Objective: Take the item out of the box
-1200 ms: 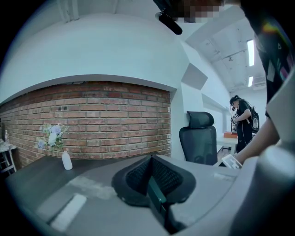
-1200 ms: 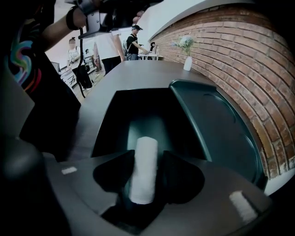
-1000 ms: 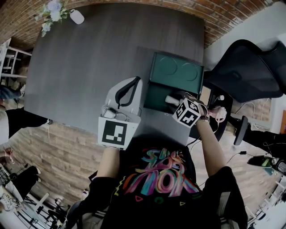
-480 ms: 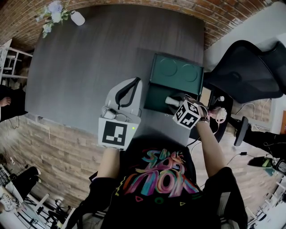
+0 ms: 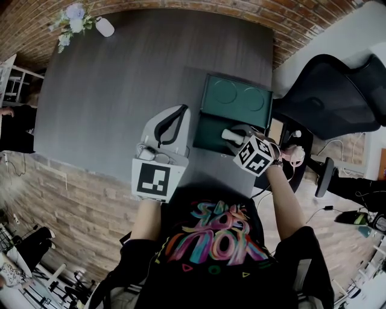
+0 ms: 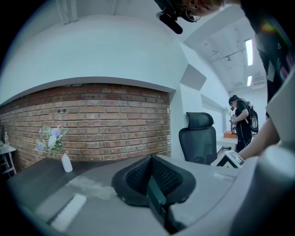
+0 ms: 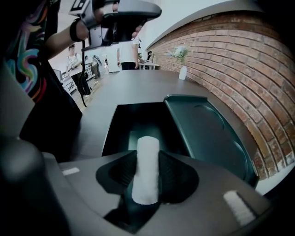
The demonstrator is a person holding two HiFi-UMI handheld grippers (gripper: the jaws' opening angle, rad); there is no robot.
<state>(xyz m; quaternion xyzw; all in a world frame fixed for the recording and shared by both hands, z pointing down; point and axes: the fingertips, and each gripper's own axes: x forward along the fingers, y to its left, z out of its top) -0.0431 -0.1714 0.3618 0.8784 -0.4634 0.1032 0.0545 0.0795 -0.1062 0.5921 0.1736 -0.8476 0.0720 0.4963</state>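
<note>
A dark green box (image 5: 206,129) lies open on the grey table, its lid (image 5: 236,98) folded back away from me. My right gripper (image 5: 235,139) is over the box's near end. Its jaws are closing with a white roll (image 7: 146,167) upright between them, and both pads touch the roll's sides. The right gripper view looks past that gripper (image 7: 147,159) into the box's hollow (image 7: 138,120) and onto the lid (image 7: 205,131). My left gripper (image 5: 170,121) hovers left of the box. In the left gripper view, that gripper (image 6: 150,177) has its pads together.
A flower vase (image 5: 73,14) and a small white bottle (image 5: 104,25) stand at the table's far left corner. A black office chair (image 5: 338,96) is right of the table. The table's near edge (image 5: 114,175) runs just ahead of my body.
The right gripper and the white roll have shifted only slightly over the box's near end. The left gripper has stayed where it was.
</note>
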